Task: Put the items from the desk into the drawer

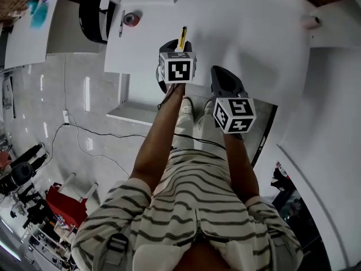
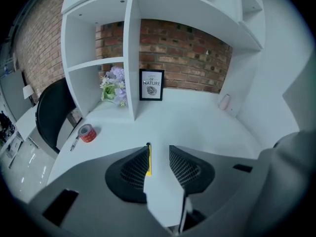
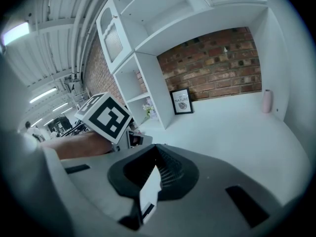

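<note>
A slim yellow and black item [image 1: 182, 36] lies on the white desk [image 1: 248, 33], pointing away from me. My left gripper [image 1: 177, 45] is right over its near end. In the left gripper view the jaws of that gripper [image 2: 159, 151] stand apart, and the yellow item [image 2: 148, 160] runs along the inner face of the left one; the right one is clear of it. My right gripper [image 1: 223, 77] hovers beside it on the right over the desk's front edge. Seen in its own view, the right gripper [image 3: 158, 151] has its jaws together with nothing between them.
A red tape roll [image 2: 87, 133] and a pen [image 2: 75, 142] lie at the desk's left end. A pink bottle [image 2: 224, 101] stands far right, and a framed print [image 2: 151, 85] and flowers [image 2: 112, 85] by the shelf unit. A black chair [image 1: 93, 16] is left of the desk.
</note>
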Demonstrator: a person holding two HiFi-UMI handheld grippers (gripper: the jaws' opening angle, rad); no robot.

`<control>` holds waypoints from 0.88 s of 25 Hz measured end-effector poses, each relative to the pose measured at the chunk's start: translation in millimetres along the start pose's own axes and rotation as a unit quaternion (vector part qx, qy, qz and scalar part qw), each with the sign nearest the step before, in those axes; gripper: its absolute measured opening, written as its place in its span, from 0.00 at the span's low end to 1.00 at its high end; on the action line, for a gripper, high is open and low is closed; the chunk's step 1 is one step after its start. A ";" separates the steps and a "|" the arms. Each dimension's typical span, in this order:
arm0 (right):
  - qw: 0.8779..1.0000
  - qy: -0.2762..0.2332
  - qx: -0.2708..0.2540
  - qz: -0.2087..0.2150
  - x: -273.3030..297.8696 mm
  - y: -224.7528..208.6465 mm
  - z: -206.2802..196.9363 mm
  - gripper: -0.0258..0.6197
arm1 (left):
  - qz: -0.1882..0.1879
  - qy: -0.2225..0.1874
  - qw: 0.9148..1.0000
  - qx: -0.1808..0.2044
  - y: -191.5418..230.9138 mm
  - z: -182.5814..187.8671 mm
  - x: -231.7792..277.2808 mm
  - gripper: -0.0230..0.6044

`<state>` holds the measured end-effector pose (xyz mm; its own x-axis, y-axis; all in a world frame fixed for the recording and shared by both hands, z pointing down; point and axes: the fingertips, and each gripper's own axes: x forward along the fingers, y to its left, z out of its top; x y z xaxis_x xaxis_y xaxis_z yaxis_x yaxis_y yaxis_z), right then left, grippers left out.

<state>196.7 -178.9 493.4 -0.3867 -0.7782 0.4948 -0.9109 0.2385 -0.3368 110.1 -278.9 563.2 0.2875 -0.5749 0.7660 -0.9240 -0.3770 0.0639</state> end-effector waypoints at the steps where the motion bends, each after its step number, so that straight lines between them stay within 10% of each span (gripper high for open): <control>1: 1.000 0.002 0.001 0.000 0.4 -0.4 -1.4 0.06 | 0.000 0.003 1.000 0.000 1.4 -0.6 3.5 0.23; 22: 1.000 0.023 0.013 -0.005 1.8 -15.3 -22.2 0.06 | 0.002 0.087 0.995 0.049 12.6 -21.1 67.7 0.25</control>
<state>206.8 -171.1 517.3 -0.3838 -0.7525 0.5353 -0.9113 0.2152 -0.3509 112.6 -307.2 629.4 0.2271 -0.4448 0.8663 -0.8937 -0.4487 0.0039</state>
